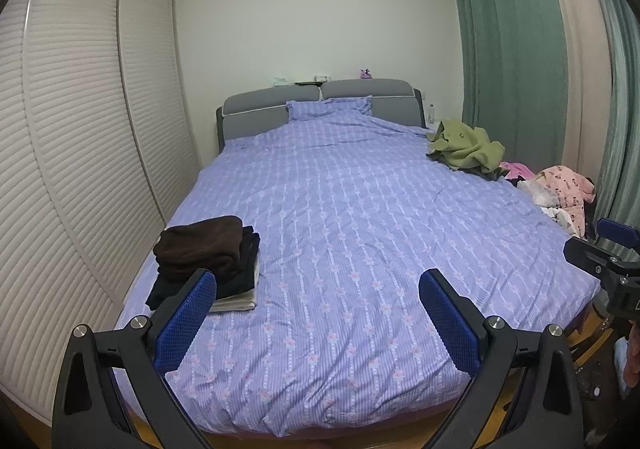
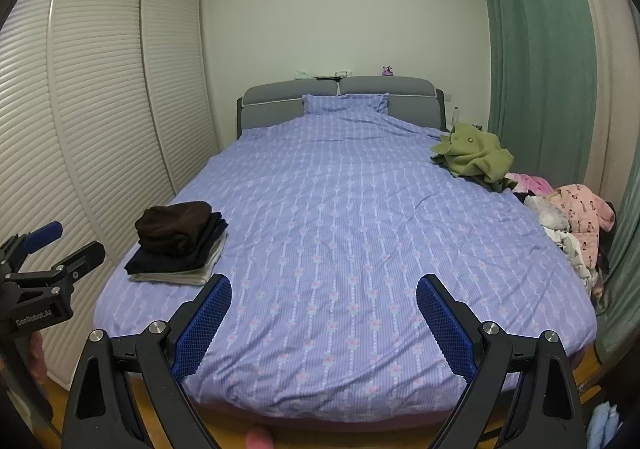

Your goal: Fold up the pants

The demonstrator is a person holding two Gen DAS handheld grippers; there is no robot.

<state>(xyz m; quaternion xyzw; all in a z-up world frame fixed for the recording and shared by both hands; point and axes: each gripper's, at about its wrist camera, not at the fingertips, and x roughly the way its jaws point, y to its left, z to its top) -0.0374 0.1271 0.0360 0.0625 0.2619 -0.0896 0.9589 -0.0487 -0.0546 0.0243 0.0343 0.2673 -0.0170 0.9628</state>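
Wardrobe (image 1: 80, 129): pale sliding doors with fine horizontal louvre ribbing, along the left wall.
Folded stack (image 1: 204, 257): on the bed's near-left corner; a plush dark-brown piece on top, smooth black layers beneath, a flat cream layer at the bottom. Whether any of these are pants cannot be told.
Left gripper (image 1: 318, 313): black angular arms with round metal pivots; blue fingers (image 1: 184, 323) with a waffle-grid texture stand wide apart, nothing between them, above the foot of the bed.
Bed cover (image 1: 340, 229): lilac cotton with thin vertical stripes and rows of small pink flowers, lightly creased, smooth across the middle.
Headboard (image 1: 272, 105): two grey padded cushions with pale piping; a matching lilac pillow (image 1: 328, 109) leans on it.
Right gripper (image 2: 324, 317): same build, its blue textured fingers (image 2: 444, 325) spread and empty, also above the foot of the bed.
Green garment (image 1: 466, 147): crumpled fleecy olive heap at the far-right edge.
Clothes pile (image 1: 560, 193): pink printed and white fabrics, jumbled along the right edge; no pants can be picked out in it.
Curtains (image 1: 504, 49): teal, hanging in deep vertical pleats.
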